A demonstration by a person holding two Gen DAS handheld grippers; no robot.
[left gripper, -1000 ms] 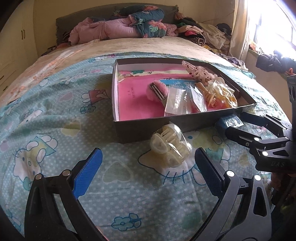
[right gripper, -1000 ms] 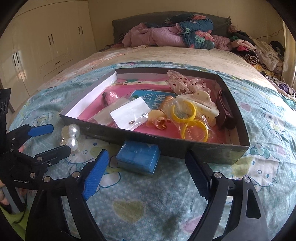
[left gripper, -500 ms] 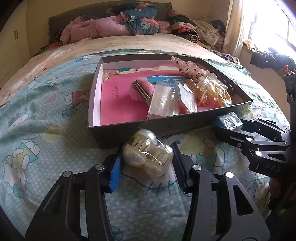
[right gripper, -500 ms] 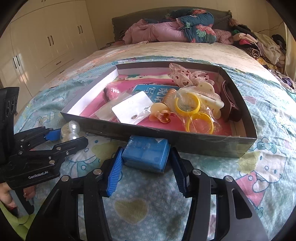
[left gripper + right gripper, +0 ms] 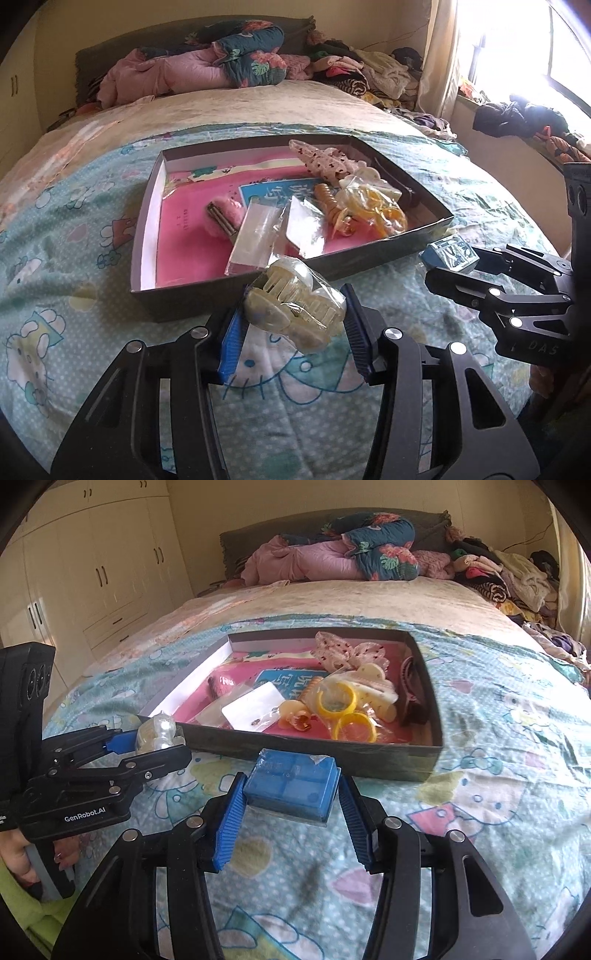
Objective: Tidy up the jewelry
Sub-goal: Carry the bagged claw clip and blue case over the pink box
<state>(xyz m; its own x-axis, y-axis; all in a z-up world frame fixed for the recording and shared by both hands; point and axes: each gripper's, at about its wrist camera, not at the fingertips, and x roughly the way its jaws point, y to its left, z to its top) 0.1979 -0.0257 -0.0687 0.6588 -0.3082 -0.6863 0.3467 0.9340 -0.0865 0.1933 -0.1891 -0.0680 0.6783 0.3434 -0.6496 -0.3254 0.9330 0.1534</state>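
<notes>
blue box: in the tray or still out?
Out. The blue box is held between the right gripper's jaws, in front of the tray's near wall.

Home bedroom: bed (image 5: 332, 602), wardrobe (image 5: 92, 565), piled clothes (image 5: 369, 74).

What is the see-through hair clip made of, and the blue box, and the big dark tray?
The hair clip looks like pale clear plastic: glossy, with molded teeth, apparently inside a shiny clear wrapper. The blue box looks like hard translucent plastic, with inner dividers showing through its lid. The tray seems to be cardboard: thin, flat dark walls that are white inside, with a matte look.
</notes>
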